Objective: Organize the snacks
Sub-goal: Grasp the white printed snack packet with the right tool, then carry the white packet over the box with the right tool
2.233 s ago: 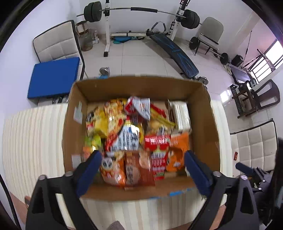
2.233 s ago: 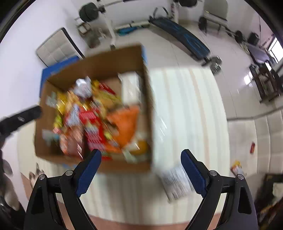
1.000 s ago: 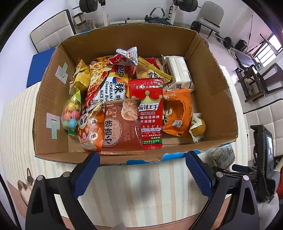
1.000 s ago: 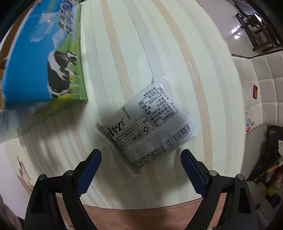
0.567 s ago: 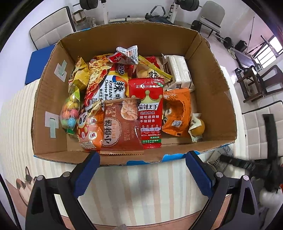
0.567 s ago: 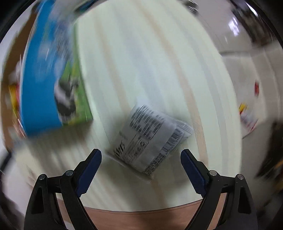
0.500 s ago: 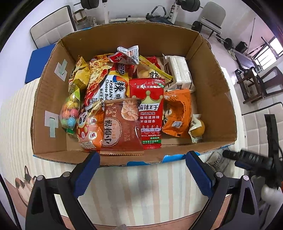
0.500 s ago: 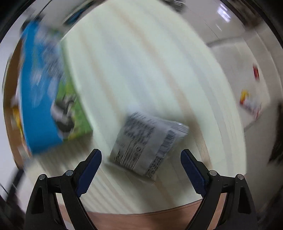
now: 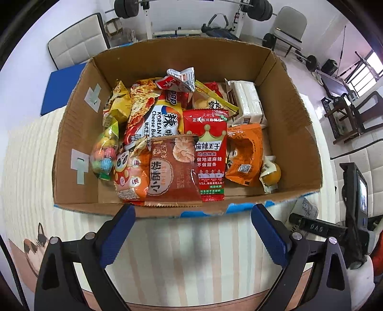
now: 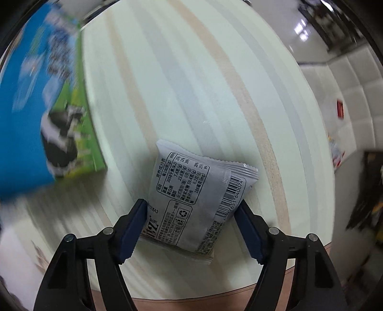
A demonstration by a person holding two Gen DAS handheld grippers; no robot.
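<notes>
A cardboard box (image 9: 296, 124) full of several snack packets sits on the striped table; a red packet (image 9: 209, 153) and a brown packet (image 9: 171, 172) lie near its front wall. My left gripper (image 9: 192, 215) is open and empty just in front of the box. My right gripper (image 10: 191, 210) has closed in on a grey snack packet (image 10: 191, 191) lying on the table, its blue pads touching both sides. That packet (image 9: 304, 208) peeks out right of the box in the left wrist view, beside the right gripper's body (image 9: 318, 227).
The box's outside wall, blue and green with a cow print (image 10: 55, 124), stands left of the grey packet. The table's front edge (image 10: 191, 294) is close below my right gripper. Chairs and gym equipment (image 9: 191, 14) stand beyond the table.
My right gripper moved down onto the grey packet and its jaws closed from wide open to the packet's sides. My left gripper stayed open and nearly still in front of the box.
</notes>
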